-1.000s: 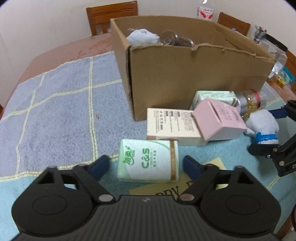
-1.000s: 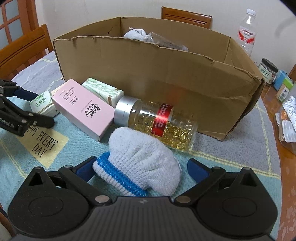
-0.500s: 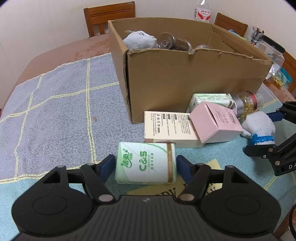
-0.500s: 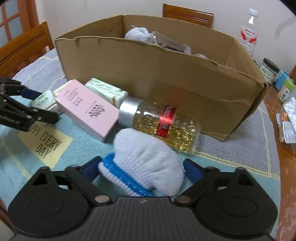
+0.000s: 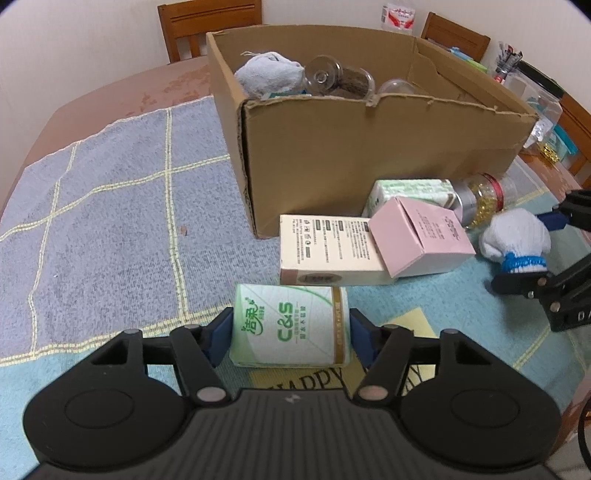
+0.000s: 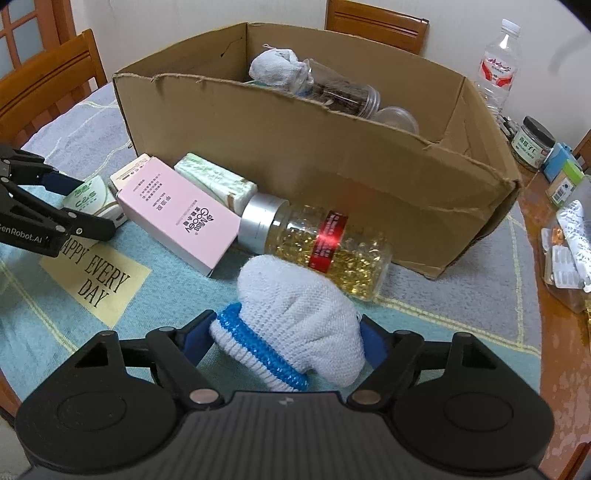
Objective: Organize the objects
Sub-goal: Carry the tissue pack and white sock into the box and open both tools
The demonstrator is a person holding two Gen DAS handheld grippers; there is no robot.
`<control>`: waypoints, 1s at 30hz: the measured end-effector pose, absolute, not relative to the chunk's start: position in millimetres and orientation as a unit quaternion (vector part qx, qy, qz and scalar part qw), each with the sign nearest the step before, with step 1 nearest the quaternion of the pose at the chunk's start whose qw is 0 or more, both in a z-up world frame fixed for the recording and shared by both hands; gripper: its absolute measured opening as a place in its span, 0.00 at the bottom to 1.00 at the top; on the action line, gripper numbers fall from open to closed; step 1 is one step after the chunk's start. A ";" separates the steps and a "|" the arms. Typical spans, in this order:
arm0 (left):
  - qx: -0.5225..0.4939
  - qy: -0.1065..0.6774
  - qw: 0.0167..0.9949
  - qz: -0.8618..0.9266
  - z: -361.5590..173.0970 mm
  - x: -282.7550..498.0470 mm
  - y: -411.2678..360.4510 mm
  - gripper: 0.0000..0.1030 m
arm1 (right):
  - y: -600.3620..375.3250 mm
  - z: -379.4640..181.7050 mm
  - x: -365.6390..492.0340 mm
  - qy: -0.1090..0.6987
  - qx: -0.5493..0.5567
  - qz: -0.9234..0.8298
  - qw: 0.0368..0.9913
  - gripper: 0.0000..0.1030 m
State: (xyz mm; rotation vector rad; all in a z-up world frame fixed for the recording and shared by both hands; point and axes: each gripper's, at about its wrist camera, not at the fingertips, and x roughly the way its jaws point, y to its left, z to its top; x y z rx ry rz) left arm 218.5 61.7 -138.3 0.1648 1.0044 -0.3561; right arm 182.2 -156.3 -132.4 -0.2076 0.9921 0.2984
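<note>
My left gripper (image 5: 290, 332) is shut on a green-and-white tissue pack (image 5: 291, 325) and holds it a little above the cloth. My right gripper (image 6: 286, 341) is shut on a rolled white glove with a blue cuff (image 6: 295, 325), also lifted. The open cardboard box (image 5: 369, 147) stands behind, holding a grey cloth bundle (image 5: 267, 74) and clear jars (image 5: 328, 74). In front of it lie a cream box (image 5: 328, 249), a pink box (image 5: 421, 236), a second tissue pack (image 5: 413, 190) and a bottle of golden capsules (image 6: 317, 240).
A blue checked cloth (image 5: 110, 192) covers the table to the left of the box. A yellow patch reading "HAPPY EVERY DAY" (image 6: 96, 273) is on the teal mat. A water bottle (image 6: 496, 70), jars and blister packs (image 6: 569, 251) crowd the right edge. Wooden chairs (image 5: 207, 26) stand behind.
Both grippers closed on their objects: the left on the tissue pack, the right on the glove. Both then rose, so the inside of the box shows more.
</note>
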 end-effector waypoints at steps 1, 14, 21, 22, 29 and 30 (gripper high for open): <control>0.080 0.479 0.857 -0.171 -136.7 217.7 61.9 0.62 | -158.0 -130.5 182.3 0.475 -0.097 0.143 0.863 0.81; 0.097 0.475 0.850 -0.205 -83.2 214.0 65.8 0.62 | -175.2 -85.9 187.1 0.493 -0.062 0.146 0.856 0.81; 0.096 0.449 0.859 -0.226 -35.4 224.1 56.2 0.62 | -178.0 -50.3 193.4 0.482 -0.061 0.164 0.859 0.81; 0.096 0.441 0.862 -0.230 -27.9 227.1 52.7 0.62 | -178.8 -45.6 194.7 0.477 -0.060 0.164 0.861 0.81; 0.081 0.404 0.875 -0.256 9.0 258.0 28.2 0.62 | -184.9 -15.2 209.0 0.451 -0.048 0.174 0.874 0.81; 0.081 0.401 0.876 -0.258 10.7 262.8 25.2 0.62 | -185.0 -12.2 210.8 0.447 -0.050 0.173 0.876 0.81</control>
